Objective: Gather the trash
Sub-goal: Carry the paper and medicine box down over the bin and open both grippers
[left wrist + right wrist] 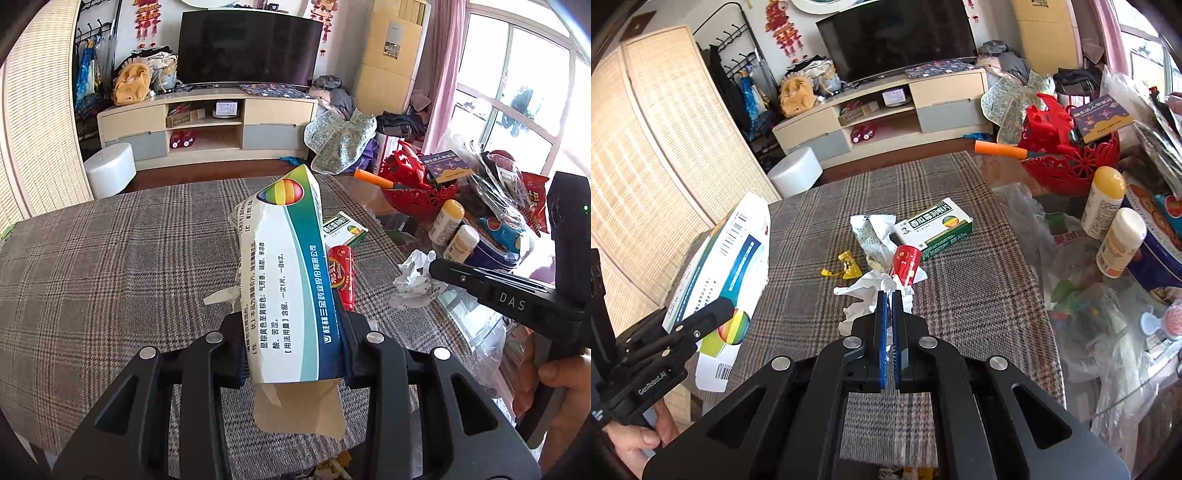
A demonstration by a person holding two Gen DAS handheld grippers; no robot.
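Observation:
My left gripper (295, 325) is shut on a large white, blue and green medicine box (288, 273) with open flaps and holds it above the plaid tablecloth (110, 258); the box also shows in the right wrist view (727, 266). My right gripper (889, 295) is shut on a crumpled white paper (864, 291); in the left wrist view the paper (415, 278) hangs at its fingertips. On the cloth lie a red wrapper (905, 264), a small green medicine box (932, 229), a white sachet wrapper (873, 236) and a yellow candy wrapper (846, 269).
A red basket (1071, 162) with an orange-handled tool (997, 149), two yellow-capped pill bottles (1104, 203), a blue tin (1160, 236) and plastic bags (1108, 332) crowd the glass table at right. A TV stand (886, 114) and white stool (794, 171) stand beyond.

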